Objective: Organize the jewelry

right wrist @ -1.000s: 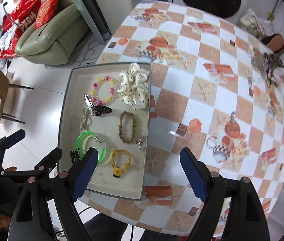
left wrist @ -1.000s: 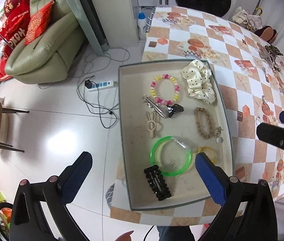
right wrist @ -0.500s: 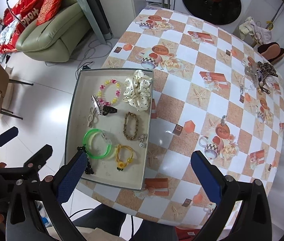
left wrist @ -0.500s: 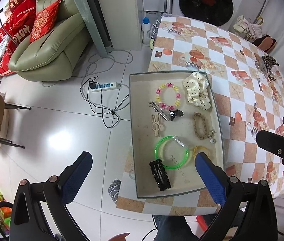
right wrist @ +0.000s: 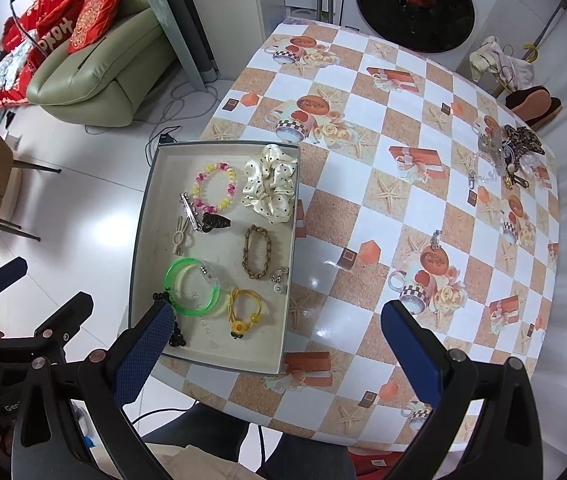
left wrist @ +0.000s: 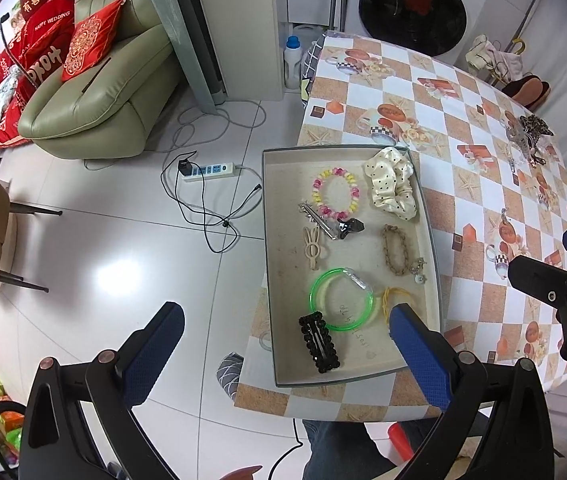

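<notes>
I am holding both claws high over the table, pointing down, and neither is carrying anything. The right gripper [right wrist: 275, 332] is standing spread as wide as it goes, with only tablecloth showing between its pads; the left gripper [left wrist: 283, 336] is likewise gaping, nothing between its fingers.

Below and ahead of my left claw, the tray [left wrist: 275, 320] is already holding most of the pieces: the green bangle [left wrist: 341, 300], the black hair clip [left wrist: 319, 342], the braided bracelet [left wrist: 395, 250], the bead bracelet [left wrist: 335, 192], the polka-dot scrunchie [left wrist: 391, 184], and the yellow flower tie [right wrist: 243, 312] just ahead of my right claw's left pad.

I am judging the job mostly done but not finished. Far ahead and to the right of the right claw, a small heap of jewelry [right wrist: 511, 152] is still lying on the table [right wrist: 363, 208], and a lone charm [right wrist: 435, 238] is sitting nearer. Those are looking like what is left to collect.
</notes>
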`<state>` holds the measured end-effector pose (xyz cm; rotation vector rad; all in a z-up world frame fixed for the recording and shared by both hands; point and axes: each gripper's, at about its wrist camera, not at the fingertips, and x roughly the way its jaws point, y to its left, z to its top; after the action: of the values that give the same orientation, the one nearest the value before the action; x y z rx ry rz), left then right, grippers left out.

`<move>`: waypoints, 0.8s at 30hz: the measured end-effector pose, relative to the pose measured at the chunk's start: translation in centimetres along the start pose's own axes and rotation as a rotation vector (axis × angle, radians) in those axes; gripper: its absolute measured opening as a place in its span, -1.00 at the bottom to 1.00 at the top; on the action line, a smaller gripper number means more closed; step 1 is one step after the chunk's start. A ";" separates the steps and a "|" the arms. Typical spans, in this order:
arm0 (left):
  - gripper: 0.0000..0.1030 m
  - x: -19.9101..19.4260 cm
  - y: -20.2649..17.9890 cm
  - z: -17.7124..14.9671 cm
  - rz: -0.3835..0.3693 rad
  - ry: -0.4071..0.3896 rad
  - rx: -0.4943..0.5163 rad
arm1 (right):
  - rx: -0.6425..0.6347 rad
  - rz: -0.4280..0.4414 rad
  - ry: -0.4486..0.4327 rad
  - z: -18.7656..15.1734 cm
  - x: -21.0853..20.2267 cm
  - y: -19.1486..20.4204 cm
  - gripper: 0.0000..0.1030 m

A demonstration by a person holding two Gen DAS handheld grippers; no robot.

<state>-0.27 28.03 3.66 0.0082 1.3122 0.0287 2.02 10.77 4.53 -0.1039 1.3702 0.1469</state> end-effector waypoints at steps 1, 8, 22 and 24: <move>1.00 0.0 0.0 0.0 -0.001 0.000 0.000 | 0.000 0.000 0.000 0.0 0.0 0.0 0.99; 1.00 -0.2 0.0 0.0 0.003 0.002 0.001 | 0.000 0.001 0.002 0.0 0.0 0.1 0.99; 1.00 -0.3 0.0 -0.4 0.005 0.003 0.002 | 0.003 0.000 0.002 -0.2 0.0 0.3 0.99; 1.00 -0.3 0.0 -0.4 0.005 0.002 0.003 | 0.003 0.000 0.002 -0.2 0.0 0.3 0.99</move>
<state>-0.74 28.04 3.89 0.0141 1.3143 0.0313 1.79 11.09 4.48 -0.1011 1.3724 0.1445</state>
